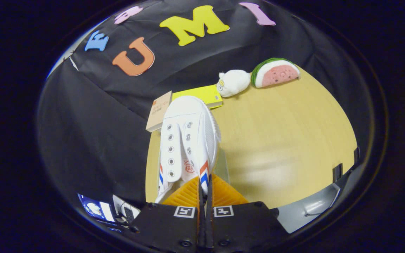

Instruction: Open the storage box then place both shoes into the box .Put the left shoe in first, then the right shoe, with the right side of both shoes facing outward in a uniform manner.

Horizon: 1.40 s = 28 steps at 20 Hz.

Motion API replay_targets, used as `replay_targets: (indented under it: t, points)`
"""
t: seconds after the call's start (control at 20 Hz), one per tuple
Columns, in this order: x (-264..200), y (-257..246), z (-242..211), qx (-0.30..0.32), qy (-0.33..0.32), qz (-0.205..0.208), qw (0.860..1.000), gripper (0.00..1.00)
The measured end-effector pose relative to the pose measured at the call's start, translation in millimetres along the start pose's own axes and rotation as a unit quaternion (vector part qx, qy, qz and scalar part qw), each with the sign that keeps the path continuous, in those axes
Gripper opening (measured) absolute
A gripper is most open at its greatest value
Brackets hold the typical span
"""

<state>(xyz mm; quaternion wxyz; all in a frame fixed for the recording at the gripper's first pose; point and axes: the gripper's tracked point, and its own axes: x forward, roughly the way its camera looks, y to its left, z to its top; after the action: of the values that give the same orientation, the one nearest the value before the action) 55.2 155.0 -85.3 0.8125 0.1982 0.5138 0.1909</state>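
In the gripper view, the tongs (204, 186) are clenched on a white shoe (188, 140): the two orange fingers (185, 195) stand almost together, with only a thin strip of the shoe's collar, beside the red and blue stripes, pinched between them. The shoe hangs lifted, toe pointing away beyond the fingers, its eyelets and tongue facing the camera, above the near left part of the wooden table (287, 140). I cannot tell whether this is the left or the right shoe, and the storage box cannot be made out. At the table's far edge lie a yellow book (202, 95) and a tan box (158, 110) leaning at the left far corner; further right sit a white plush toy (232, 82) and a watermelon plush (276, 72). The hold looks thin, I judge, so the shoe could swing or slip out if the tongs tilt or move fast, and it could then land facing the wrong way.
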Motion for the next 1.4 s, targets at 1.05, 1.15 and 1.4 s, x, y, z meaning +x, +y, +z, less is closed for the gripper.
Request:
replay_targets:
  t: [1.05, 1.15, 1.4]
  points:
    - [157.7, -19.0, -77.3, -0.037, 0.126, -0.224, 0.966, 0.06]
    - [157.7, -23.1, -78.2, -0.051, 0.129, -0.249, 0.958, 0.06]
    - [166.2, -13.0, -87.2, -0.042, 0.141, -0.231, 0.962, 0.21]
